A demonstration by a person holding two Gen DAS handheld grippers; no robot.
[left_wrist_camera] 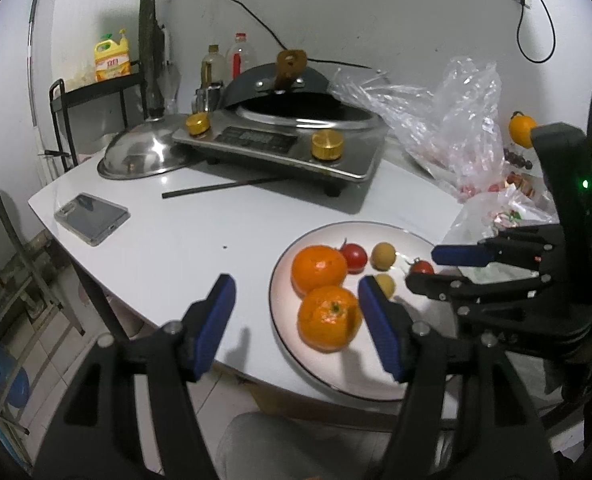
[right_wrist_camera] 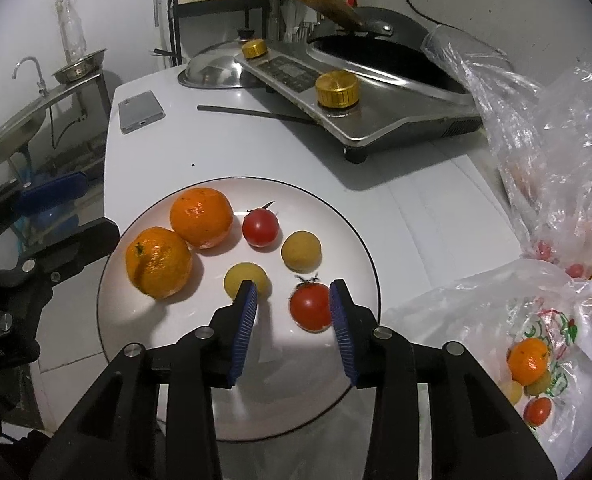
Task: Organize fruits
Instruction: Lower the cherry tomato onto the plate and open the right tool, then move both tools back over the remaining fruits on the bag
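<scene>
A white plate [right_wrist_camera: 360, 240] on the white table holds two oranges [right_wrist_camera: 158, 262] [right_wrist_camera: 201, 217], two small tomatoes [right_wrist_camera: 260, 227] [right_wrist_camera: 310, 306] and two yellowish round fruits [right_wrist_camera: 301, 251] [right_wrist_camera: 245, 278]. My right gripper [right_wrist_camera: 294, 300] is open over the plate, its fingers on either side of the near tomato, with gaps. My left gripper [left_wrist_camera: 296, 294] is open and empty at the plate's left edge, beside the near orange [left_wrist_camera: 328, 317]. A plastic bag [right_wrist_camera: 496, 320] at the right holds another orange [right_wrist_camera: 528, 361] and more fruit.
An induction cooker [right_wrist_camera: 376, 100] with a black wok stands at the back. A steel lid [right_wrist_camera: 212, 70], a phone [right_wrist_camera: 141, 111] and a black chopstick [right_wrist_camera: 256, 114] lie on the table. Crumpled clear bags [right_wrist_camera: 556, 140] lie at the right. A sink [right_wrist_camera: 12, 128] is off the table's left.
</scene>
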